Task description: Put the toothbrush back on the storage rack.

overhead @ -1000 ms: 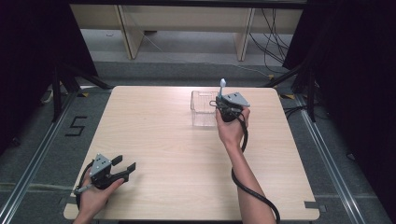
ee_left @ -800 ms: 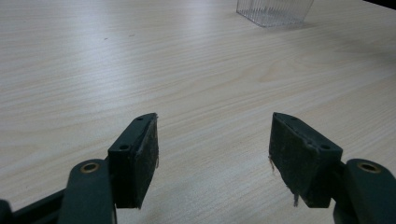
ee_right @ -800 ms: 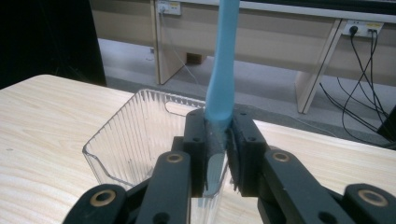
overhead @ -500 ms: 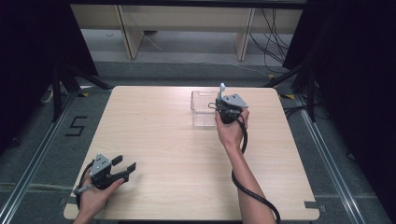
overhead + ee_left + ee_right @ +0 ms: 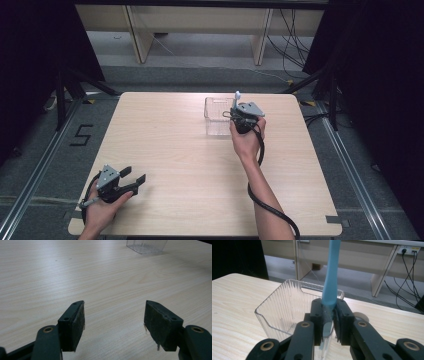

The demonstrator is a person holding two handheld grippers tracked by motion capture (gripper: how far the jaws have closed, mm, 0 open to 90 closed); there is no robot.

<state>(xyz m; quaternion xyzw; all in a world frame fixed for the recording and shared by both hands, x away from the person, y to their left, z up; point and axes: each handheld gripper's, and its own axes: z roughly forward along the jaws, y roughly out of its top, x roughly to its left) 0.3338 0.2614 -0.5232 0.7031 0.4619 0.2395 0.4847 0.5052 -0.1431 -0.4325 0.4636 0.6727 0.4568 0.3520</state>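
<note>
My right gripper (image 5: 237, 112) is held upright at the right rim of a clear ribbed plastic bin (image 5: 216, 120) at the table's far middle. It is shut on a slim light-blue handle (image 5: 237, 95) that sticks straight up from the jaws. In the right gripper view the blue handle (image 5: 331, 277) rises between the pads of my right gripper (image 5: 329, 315), with the open bin (image 5: 284, 305) just behind and to the left; the bin looks bare inside. My left gripper (image 5: 136, 180) rests low near the front left corner, open, and in its own view my left gripper (image 5: 113, 320) has nothing between its pads.
The light wooden table (image 5: 165, 165) stretches bare between the two hands. The clear bin (image 5: 146, 245) shows far off in the left gripper view. Pale desk legs (image 5: 261, 45) and cables (image 5: 295, 35) stand beyond the far edge. A "5" mark (image 5: 80, 135) lies on the floor at left.
</note>
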